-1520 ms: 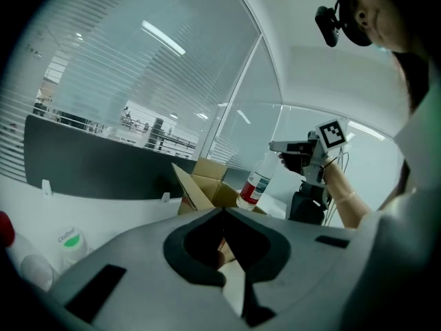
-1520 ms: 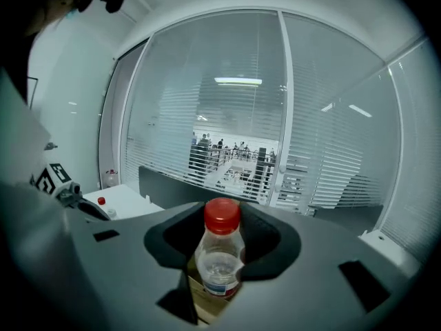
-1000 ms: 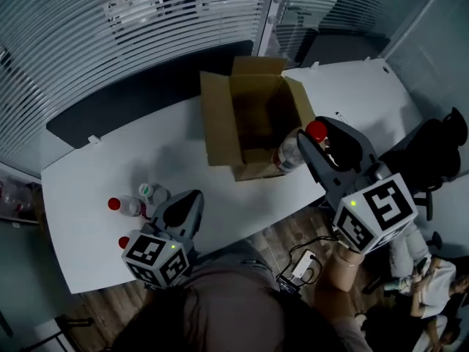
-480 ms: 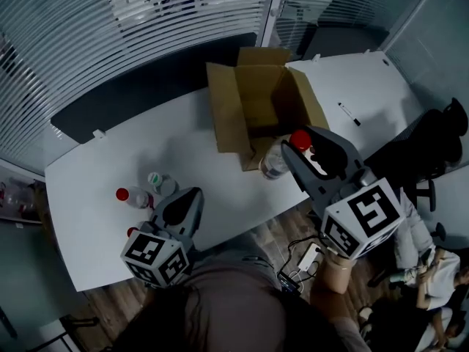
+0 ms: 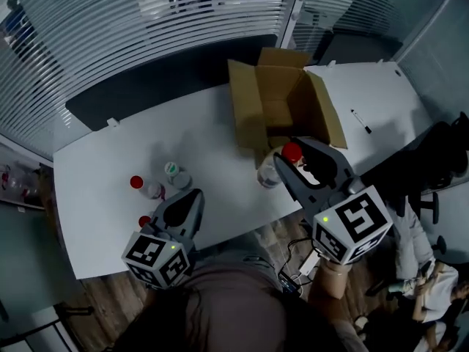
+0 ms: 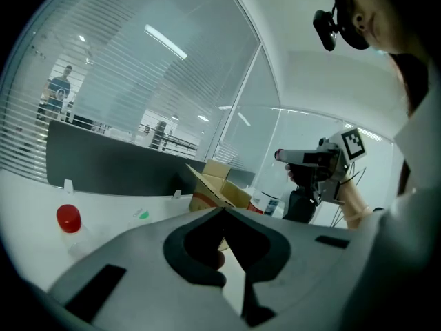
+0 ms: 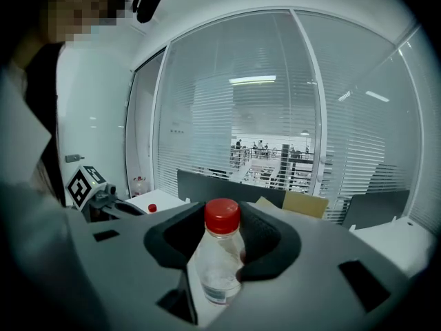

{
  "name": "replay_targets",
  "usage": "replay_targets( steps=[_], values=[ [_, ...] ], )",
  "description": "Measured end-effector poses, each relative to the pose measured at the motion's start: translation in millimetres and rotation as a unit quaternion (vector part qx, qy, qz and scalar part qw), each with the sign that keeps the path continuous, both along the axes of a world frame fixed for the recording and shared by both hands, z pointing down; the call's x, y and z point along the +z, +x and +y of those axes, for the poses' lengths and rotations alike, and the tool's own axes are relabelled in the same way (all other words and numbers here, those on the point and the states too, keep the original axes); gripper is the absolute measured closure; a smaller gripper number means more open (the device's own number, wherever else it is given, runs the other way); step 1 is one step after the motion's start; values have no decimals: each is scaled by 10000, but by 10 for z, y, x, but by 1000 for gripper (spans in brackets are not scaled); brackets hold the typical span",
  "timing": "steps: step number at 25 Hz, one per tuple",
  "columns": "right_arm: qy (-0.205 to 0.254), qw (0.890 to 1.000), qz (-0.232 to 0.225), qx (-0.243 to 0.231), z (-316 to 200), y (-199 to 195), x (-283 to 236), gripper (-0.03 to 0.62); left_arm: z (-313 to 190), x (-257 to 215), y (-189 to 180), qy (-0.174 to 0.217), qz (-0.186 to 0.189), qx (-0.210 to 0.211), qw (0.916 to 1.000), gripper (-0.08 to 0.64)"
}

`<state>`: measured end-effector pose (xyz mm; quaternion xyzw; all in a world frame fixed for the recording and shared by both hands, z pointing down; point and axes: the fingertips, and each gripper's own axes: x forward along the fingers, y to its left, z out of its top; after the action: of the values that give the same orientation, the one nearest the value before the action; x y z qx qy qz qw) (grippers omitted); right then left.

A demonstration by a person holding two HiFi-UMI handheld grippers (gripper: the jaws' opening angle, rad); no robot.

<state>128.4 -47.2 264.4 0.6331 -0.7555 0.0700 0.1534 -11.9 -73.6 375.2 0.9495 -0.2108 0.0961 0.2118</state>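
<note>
Head view: my right tongs (image 5: pixel 289 169) carry a red-capped water bottle (image 5: pixel 268 174) just beside the open cardboard box (image 5: pixel 282 108). Left gripper view: my left tongs (image 6: pixel 222 214) are closed together, empty. Right gripper view: jaws clamped on the water bottle (image 7: pixel 219 261) (mid-carry, I judge); next needs height over the box flap

The right tongs (image 5: pixel 293 161) hold a red-capped bottle (image 5: pixel 268 174) at centre right, just below the open cardboard box (image 5: pixel 289 101). The left tongs (image 5: pixel 183 205) are at lower left, near the small bottles (image 5: pixel 150 189) on the white counter (image 5: pixel 95 167).
</note>
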Motion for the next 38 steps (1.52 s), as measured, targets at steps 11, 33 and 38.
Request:
replay_targets(
  steps=[11, 33, 38],
  values=[
    [-182, 9977, -260, -594, -197, -583, 311, 422, -75, 23, -487, 31, -5, -615, 9981, 551],
    [-450, 9912, -309, -1205, -406, -1527, 916, 422, -79, -76, -1482, 247, -146, -1548, 9875, 551],
    [-541, 9895, -348, -1297, -422, -1687, 1062, 422, -54, -21, -1624, 242, -161, -1609, 9865, 551]
  ],
)
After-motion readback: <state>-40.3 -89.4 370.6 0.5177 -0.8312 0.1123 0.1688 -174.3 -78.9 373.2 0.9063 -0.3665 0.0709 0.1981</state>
